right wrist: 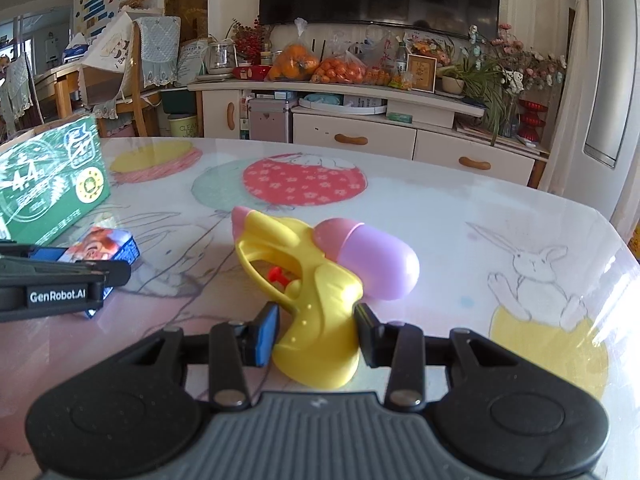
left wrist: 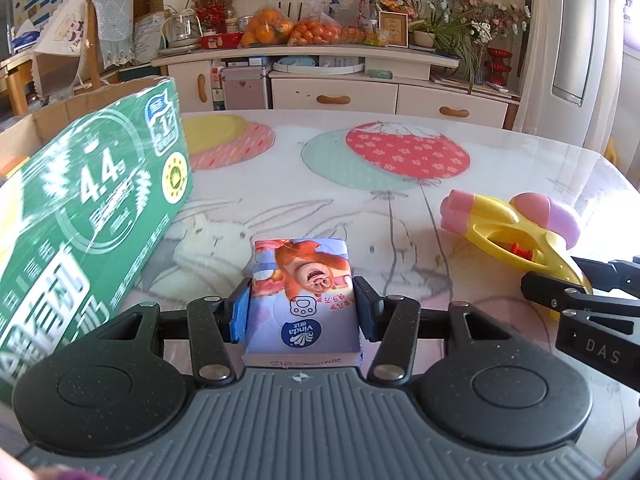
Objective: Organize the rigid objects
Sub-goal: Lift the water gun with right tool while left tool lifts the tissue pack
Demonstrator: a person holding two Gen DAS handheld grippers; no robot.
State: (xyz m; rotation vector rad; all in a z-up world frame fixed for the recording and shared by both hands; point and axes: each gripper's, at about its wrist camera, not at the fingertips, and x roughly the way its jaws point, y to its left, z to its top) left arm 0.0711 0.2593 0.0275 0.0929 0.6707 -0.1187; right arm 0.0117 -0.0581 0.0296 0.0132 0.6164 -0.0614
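My left gripper point(left wrist: 302, 308) is shut on a small tissue pack point(left wrist: 304, 300) printed with a cartoon bear; the pack sits on the table. The pack also shows in the right wrist view point(right wrist: 102, 246), with the left gripper's body in front of it. My right gripper point(right wrist: 316, 330) is closed around the handle of a yellow toy water pistol point(right wrist: 316, 276) with a pink and purple tank. The pistol lies on the table and also shows in the left wrist view point(left wrist: 516, 232).
A green carton point(left wrist: 80, 232) stands at the table's left, close beside the tissue pack, and shows in the right wrist view point(right wrist: 48, 184). The table point(left wrist: 360, 208) has a balloon and rabbit print. A cabinet point(left wrist: 332, 92) with bags of oranges stands behind.
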